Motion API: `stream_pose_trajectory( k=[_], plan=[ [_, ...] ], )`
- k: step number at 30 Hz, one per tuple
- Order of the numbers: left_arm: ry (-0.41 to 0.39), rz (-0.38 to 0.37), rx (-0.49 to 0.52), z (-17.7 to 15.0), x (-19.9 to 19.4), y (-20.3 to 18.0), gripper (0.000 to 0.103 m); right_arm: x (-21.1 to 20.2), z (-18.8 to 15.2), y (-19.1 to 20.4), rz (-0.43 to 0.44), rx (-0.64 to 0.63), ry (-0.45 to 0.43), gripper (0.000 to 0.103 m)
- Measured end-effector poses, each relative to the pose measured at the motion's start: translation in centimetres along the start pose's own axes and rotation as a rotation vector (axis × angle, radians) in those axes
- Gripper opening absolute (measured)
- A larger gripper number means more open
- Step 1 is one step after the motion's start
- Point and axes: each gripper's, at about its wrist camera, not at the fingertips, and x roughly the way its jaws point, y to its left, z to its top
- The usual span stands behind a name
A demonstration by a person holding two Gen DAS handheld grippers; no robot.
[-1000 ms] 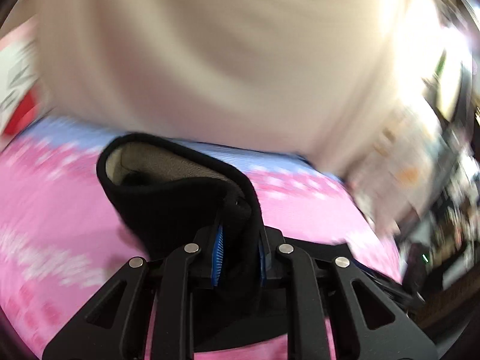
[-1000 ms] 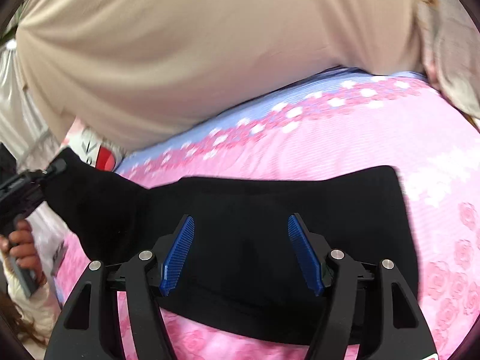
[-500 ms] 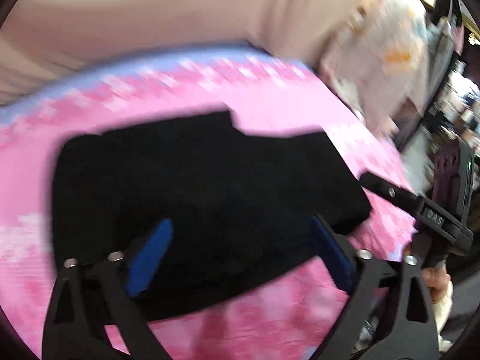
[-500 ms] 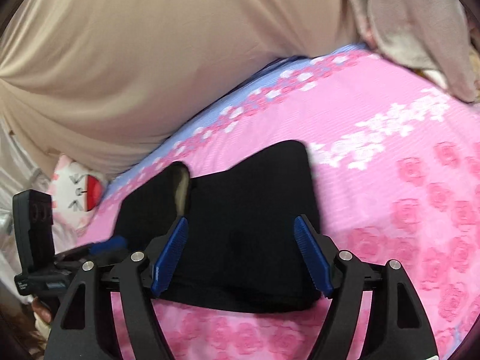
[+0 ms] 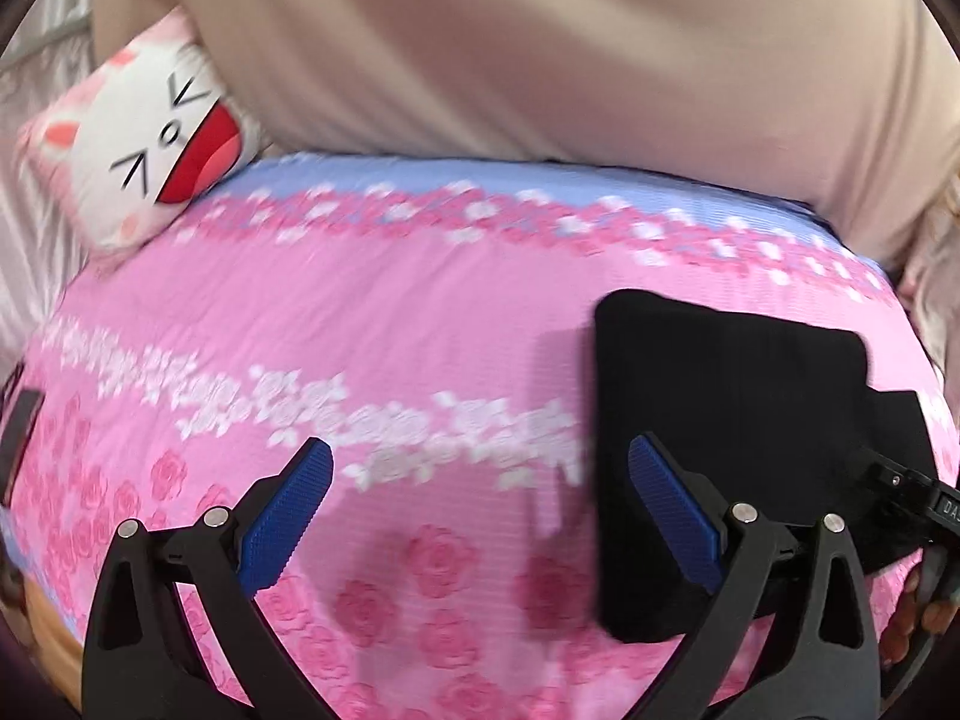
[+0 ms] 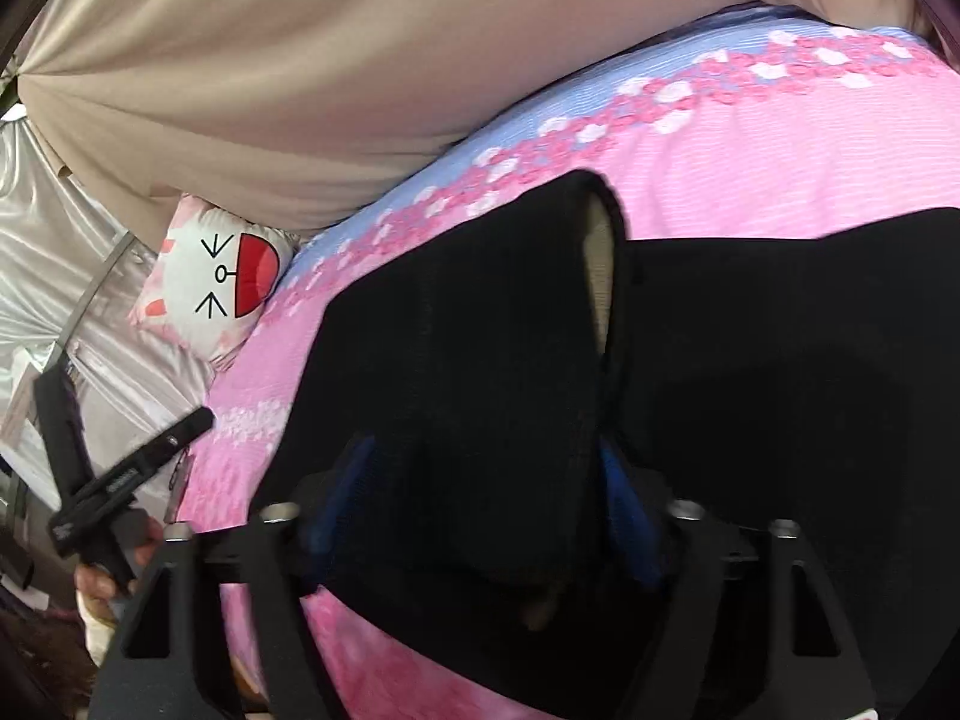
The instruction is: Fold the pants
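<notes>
A wide bed covered by a pink floral bedsheet fills both wrist views, with a blue band along its far edge against a beige curtain. At the far left sits one cartoon cat cushion, white with a red open mouth. Moving right, the left gripper hovers over bare sheet; its jaws have just been opening and now stand spread as wide as they go, with nothing between the blue pads. Just right of it lie the black pants, a single garment already gathered into a compact rectangle on the right half of the bed. In the right wrist view the right gripper sits at the near edge of the pants; its jaws have just been closing, and a raised fold of black cloth stands between them. The pads are mostly buried in fabric, so the grip looks taken but I cannot be sure it is firm. The step in hand appears to be a late fold: the right side lifts a layer while the left has let go. The next move likely calls for carrying that fold over squarely and laying it flat.
</notes>
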Motion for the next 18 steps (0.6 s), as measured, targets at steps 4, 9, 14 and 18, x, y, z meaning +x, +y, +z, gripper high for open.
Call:
stream_pose_trajectory(
  k=[4,9,14,18],
  plan=[
    [-0.010,-0.012,-0.019,0.4,0.2,0.9,0.097,-0.2,0.6,2.0,0.052,-0.017,0.001,0.016],
    [-0.071,-0.056,-0.005,1.4,-1.5,-0.8,0.097,-9.6,3.1,5.5,0.041,-0.141,-0.183,0.015],
    [-0.058,-0.115,0.052,0.6,-1.4,-3.8,0.098,-16.6,1.3,0.0,-0.165,-0.093,-0.253,0.018],
    [0.023,-0.143,0.085,-0.2,0.7,-6.9,0.098,-14.6,-2.2,-8.8,-0.337,0.096,-0.144,0.018]
  ],
)
